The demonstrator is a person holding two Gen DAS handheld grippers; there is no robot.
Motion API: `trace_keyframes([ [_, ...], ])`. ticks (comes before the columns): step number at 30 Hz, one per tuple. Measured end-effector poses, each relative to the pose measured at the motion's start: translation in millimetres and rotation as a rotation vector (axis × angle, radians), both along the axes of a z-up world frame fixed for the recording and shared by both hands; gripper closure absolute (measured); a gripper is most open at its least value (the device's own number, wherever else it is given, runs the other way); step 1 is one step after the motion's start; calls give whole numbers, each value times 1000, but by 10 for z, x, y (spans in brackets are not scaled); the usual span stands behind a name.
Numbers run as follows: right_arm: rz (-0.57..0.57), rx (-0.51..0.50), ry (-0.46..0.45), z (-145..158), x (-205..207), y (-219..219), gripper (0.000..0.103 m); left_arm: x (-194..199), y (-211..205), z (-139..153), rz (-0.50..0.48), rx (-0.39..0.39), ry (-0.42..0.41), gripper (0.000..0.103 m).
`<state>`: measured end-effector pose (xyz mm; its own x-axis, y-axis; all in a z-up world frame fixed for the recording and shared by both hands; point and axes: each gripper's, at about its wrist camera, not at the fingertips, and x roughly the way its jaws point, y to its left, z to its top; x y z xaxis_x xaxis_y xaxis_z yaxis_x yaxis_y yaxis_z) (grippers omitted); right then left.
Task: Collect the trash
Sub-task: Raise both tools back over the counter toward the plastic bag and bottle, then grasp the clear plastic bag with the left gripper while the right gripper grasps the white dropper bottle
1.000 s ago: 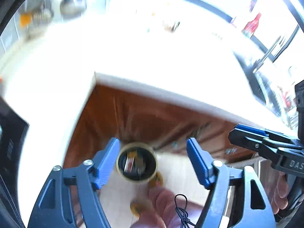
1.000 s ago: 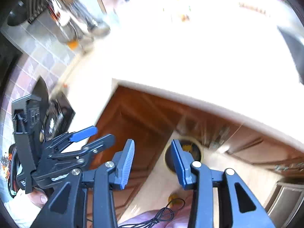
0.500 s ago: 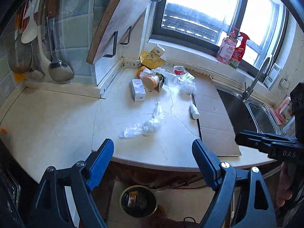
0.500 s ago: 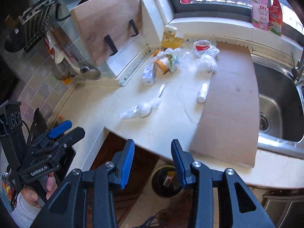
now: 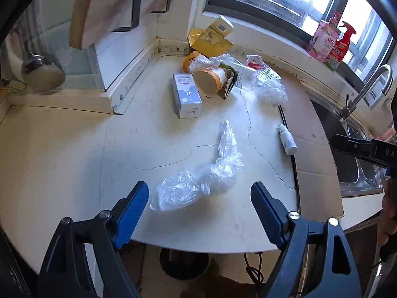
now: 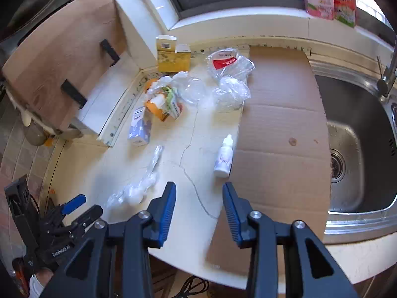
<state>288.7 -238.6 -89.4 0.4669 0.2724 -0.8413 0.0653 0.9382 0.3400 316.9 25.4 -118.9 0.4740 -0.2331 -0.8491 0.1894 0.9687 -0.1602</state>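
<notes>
A crumpled clear plastic bag (image 5: 203,176) lies on the white counter, also in the right wrist view (image 6: 139,186). My left gripper (image 5: 198,211) is open and empty, just short of the bag near the counter's front edge. My right gripper (image 6: 198,206) is open and empty over the counter edge, short of a small white dropper bottle (image 6: 224,157), which also shows in the left wrist view (image 5: 287,139). Farther back lie a white-blue box (image 5: 186,95), a tipped paper cup and carton (image 5: 213,79), clear plastic wrappers (image 6: 230,74) and a yellow box (image 6: 171,54).
A flat cardboard sheet (image 6: 280,129) covers the counter beside the steel sink (image 6: 354,144) with its tap (image 5: 359,92). A trash bin (image 5: 183,263) stands on the floor below the counter edge. A wooden cutting board (image 6: 57,57) leans at the left wall. Spray bottles (image 5: 332,42) stand on the windowsill.
Both grippers rose from the bin below the counter and moved forward over the counter. The left jaws stayed open wide; the right jaws opened a little more.
</notes>
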Motion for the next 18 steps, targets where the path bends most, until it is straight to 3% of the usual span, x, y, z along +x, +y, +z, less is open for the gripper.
trace_keyframes([
  [7, -16, 37, 76, -314, 395, -98, 77, 267, -178, -178, -57, 29, 44, 20],
  [18, 0, -8, 154, -676, 713, -84, 78, 464, -352, -482, -65, 54, 105, 20],
])
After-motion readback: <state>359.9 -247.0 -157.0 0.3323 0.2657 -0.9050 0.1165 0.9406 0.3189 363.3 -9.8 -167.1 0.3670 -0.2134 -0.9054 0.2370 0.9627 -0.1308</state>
